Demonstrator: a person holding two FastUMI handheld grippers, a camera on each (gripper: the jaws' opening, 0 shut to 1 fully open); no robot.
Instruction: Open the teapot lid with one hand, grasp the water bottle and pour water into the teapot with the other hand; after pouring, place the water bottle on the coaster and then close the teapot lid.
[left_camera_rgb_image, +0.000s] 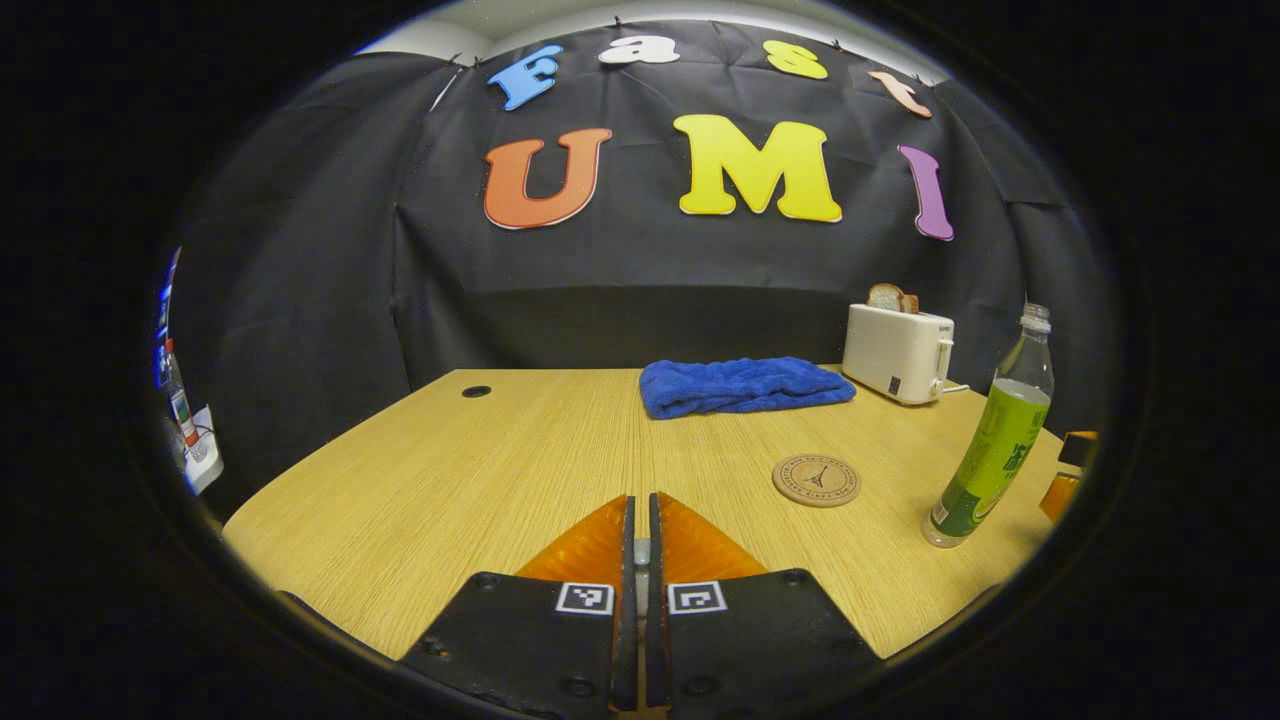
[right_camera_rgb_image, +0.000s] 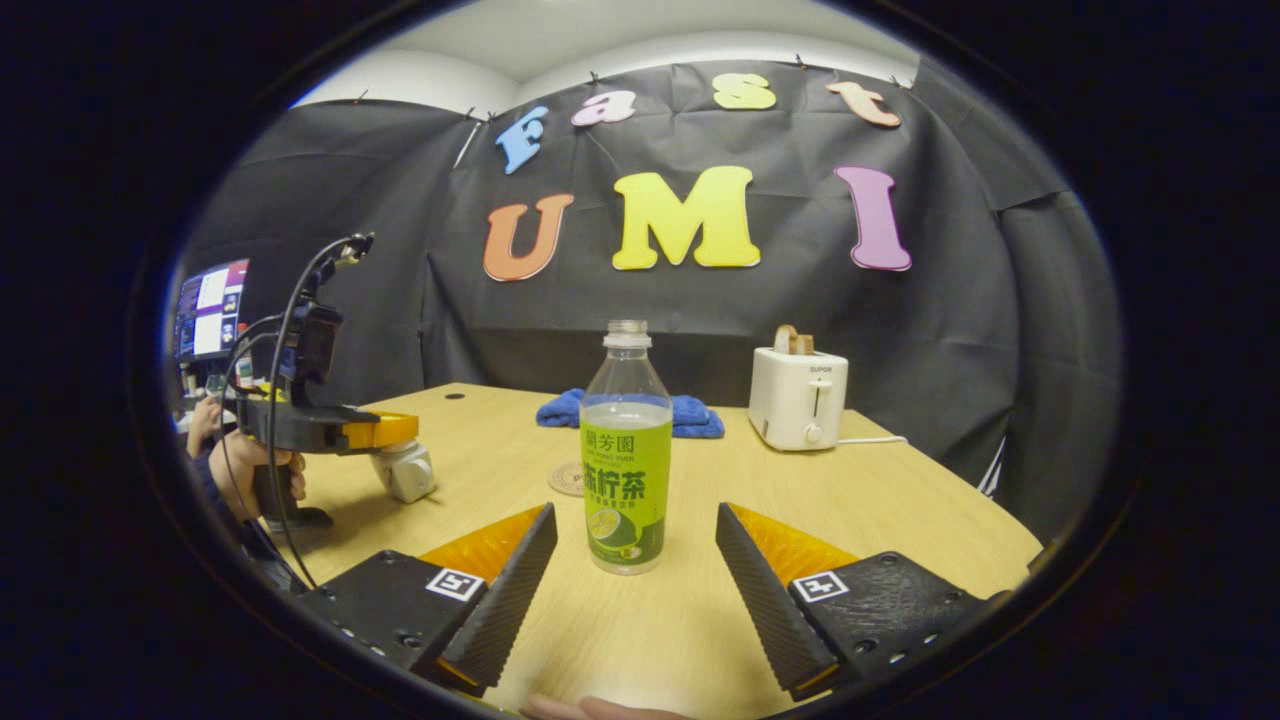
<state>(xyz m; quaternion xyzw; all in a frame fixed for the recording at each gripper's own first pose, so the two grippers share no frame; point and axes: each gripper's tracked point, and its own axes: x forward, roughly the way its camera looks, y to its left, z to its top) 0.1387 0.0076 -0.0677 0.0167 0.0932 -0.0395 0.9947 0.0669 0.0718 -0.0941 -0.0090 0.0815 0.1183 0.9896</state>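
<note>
Standing upright at frame centre between the spread fingers of the right gripper (right_camera_rgb_image: 630, 560), untouched: water bottle (right_camera_rgb_image: 626, 450) | left gripper (left_camera_rgb_image: 641, 545) pressed together, bottom centre | coaster (left_camera_rgb_image: 816, 480) lower right on table (left_camera_rgb_image: 450, 480)

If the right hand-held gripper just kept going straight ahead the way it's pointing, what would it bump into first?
Most likely the water bottle. It stands upright on the table, centred just ahead of the right hand-held gripper, whose jaws are spread wide. Going on, the bottle would probably slip between the fingers first; exact depth is hard to judge.
</note>
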